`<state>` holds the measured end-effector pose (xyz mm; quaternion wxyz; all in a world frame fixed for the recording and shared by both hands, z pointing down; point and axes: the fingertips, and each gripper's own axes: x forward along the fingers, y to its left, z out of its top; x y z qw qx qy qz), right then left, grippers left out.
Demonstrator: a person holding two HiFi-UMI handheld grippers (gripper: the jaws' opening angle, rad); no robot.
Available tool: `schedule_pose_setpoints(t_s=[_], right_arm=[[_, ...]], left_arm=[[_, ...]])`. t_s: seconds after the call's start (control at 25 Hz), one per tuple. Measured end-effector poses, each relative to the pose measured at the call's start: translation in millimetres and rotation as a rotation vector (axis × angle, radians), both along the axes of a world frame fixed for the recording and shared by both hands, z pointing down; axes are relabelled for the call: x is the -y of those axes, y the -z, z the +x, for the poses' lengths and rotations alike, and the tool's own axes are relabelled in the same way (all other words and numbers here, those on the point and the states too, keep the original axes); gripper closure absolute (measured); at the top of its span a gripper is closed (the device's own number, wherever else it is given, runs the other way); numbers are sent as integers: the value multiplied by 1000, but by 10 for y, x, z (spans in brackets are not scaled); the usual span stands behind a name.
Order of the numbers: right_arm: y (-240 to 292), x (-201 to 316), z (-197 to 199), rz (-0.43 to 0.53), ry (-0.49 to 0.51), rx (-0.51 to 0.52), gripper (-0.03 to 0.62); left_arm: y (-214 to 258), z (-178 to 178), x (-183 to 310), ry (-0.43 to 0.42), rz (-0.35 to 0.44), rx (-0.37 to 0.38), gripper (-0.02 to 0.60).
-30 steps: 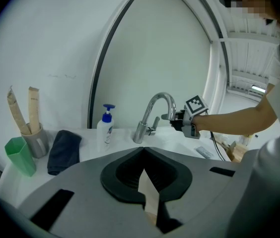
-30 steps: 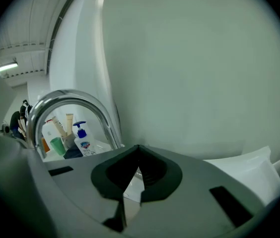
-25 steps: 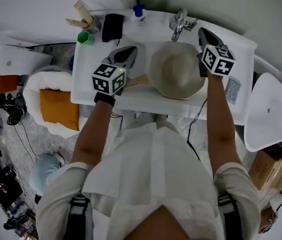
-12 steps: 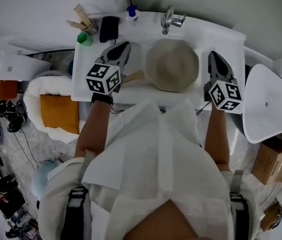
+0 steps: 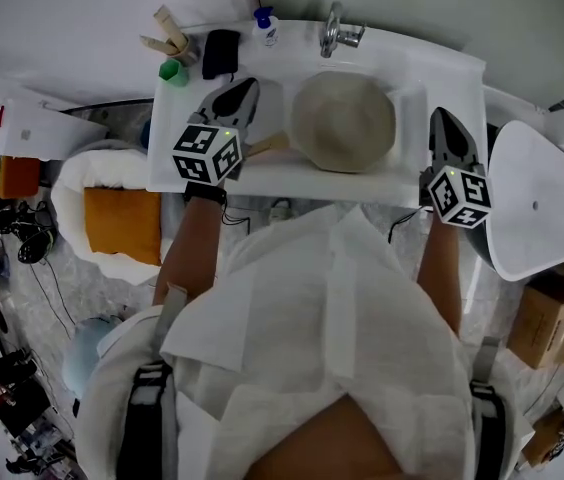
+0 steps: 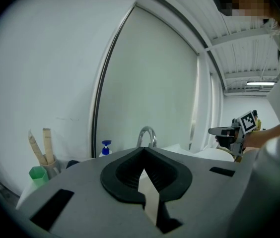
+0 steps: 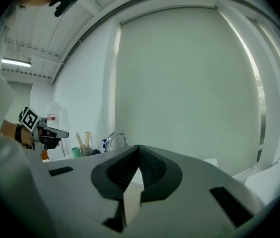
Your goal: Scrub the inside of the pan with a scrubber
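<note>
A round beige pan (image 5: 343,121) lies in the white sink (image 5: 410,108), its wooden handle (image 5: 267,147) pointing left. My left gripper (image 5: 245,88) hovers just left of the pan over the handle, shut and empty. My right gripper (image 5: 440,116) is over the counter's right end, clear of the pan, also shut and empty. A black pad (image 5: 220,53), possibly the scrubber, lies at the counter's back left. In the left gripper view the closed jaws (image 6: 144,151) point at the faucet (image 6: 147,134); the right gripper view shows closed jaws (image 7: 138,148) aimed at the wall.
The faucet (image 5: 334,28) and a blue-capped bottle (image 5: 262,24) stand behind the sink. A green cup (image 5: 170,73) and a holder of wooden utensils (image 5: 165,36) sit at the back left. A white seat (image 5: 539,208) is right of the counter, an orange-cushioned chair (image 5: 117,220) left.
My right gripper left the pan's far right rim and swung right and back toward me, to the counter's right end. The left gripper lifted a little and stayed left of the pan.
</note>
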<state>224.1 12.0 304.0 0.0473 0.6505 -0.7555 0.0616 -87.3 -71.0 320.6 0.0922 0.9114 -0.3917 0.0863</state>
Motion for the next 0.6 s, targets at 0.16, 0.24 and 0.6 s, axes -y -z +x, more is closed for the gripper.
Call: schedule_pose_setpoints(t_s=[0.16,0.24,0.6], right_arm=[[10,-33,22,0,1,2,588],[-11,-55,19,-4,4,0,588],[-70,-28,-5,-17,4,-13,588]], left_arm=[[35,15,-37,1,8,1,566],[35,14,-58,2,9,3,566],[-23,-18,-43,6,3,4,566]])
